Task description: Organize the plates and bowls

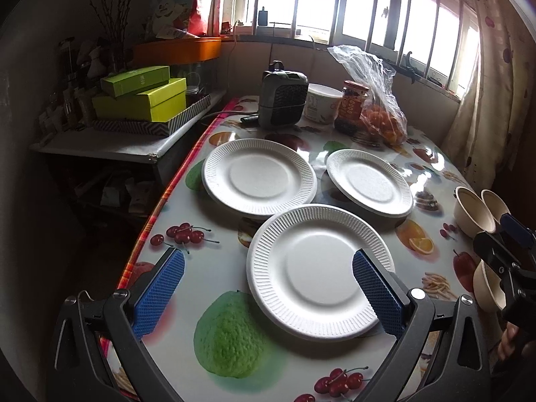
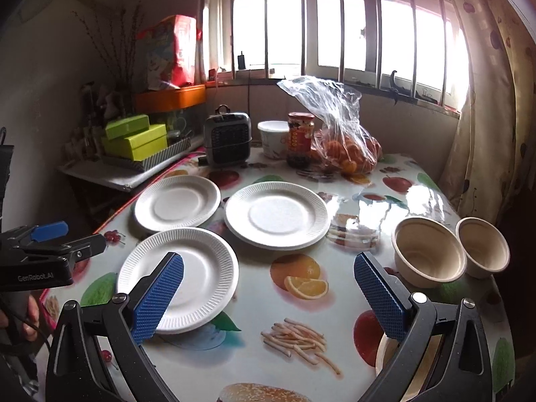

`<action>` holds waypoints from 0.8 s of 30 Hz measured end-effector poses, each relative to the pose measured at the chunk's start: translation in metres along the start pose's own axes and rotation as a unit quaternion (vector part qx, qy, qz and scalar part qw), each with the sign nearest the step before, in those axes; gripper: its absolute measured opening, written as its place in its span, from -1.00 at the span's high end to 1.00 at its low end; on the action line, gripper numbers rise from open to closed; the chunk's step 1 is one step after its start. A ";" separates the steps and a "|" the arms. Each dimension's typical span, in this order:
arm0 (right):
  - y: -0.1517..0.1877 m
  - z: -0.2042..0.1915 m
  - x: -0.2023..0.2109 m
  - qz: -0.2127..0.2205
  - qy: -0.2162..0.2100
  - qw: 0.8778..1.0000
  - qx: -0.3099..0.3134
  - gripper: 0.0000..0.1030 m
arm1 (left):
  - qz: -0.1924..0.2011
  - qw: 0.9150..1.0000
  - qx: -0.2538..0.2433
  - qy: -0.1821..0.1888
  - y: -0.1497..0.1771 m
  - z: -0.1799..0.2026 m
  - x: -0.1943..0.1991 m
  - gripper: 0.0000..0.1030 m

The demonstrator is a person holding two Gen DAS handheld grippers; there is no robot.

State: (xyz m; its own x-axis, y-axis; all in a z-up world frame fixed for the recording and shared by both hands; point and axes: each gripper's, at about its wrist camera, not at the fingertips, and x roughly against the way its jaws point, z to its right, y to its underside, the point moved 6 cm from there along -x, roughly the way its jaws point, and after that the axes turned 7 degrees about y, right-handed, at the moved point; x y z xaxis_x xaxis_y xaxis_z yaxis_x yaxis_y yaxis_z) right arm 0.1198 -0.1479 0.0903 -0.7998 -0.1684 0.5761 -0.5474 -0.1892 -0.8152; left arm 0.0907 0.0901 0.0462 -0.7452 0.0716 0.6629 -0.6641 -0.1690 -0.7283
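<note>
- Looking along the left gripper (image 1: 268, 288): its blue fingers (image 1: 160, 293) stand wide apart and hold nothing, hovering over a table (image 1: 187, 268) with a fruit-print cloth. The nearest white plate (image 1: 320, 271) lies partly between them. Two more plates lie beyond, one at left (image 1: 259, 177) and one at right (image 1: 368, 182). Tan bowls (image 1: 474, 212) sit at the right edge, next to the other gripper.
- Looking along the right gripper (image 2: 268, 293): its fingers are also wide apart and empty, above the bare cloth. Three plates lie to the left, the closest (image 2: 197, 271) under the left finger. Two bowls (image 2: 428, 251) stand side by side at right; a third bowl (image 2: 390, 356) peeks out beneath the right finger. A bag of oranges (image 2: 345, 147) sits by the window.
</note>
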 end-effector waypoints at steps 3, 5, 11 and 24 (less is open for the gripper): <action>-0.015 -0.010 -0.013 0.000 -0.011 1.000 0.011 -1.00 | 0.002 1.000 0.014 -0.004 -0.011 -0.014 -0.005 -0.96; -0.023 -0.016 -0.021 0.003 -0.021 1.000 0.017 -1.00 | 0.002 1.000 0.019 -0.007 -0.017 -0.022 -0.010 -0.96; -0.046 -0.036 -0.052 -0.006 -0.044 0.998 0.044 -1.00 | -0.005 0.999 0.031 -0.018 -0.035 -0.042 -0.026 -0.91; -0.087 -0.074 -0.136 -0.052 -0.125 0.987 0.089 -0.97 | -0.030 0.997 0.064 -0.036 -0.063 -0.082 -0.069 -0.70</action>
State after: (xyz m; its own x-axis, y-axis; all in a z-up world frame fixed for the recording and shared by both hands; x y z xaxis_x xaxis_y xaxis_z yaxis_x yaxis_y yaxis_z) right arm 0.2586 -0.0371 0.0784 -0.6445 -0.3677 0.6705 -0.5529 -0.3816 -0.7407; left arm 0.1794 0.1762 0.0325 -0.6959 0.0158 0.7180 -0.6903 -0.2908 -0.6626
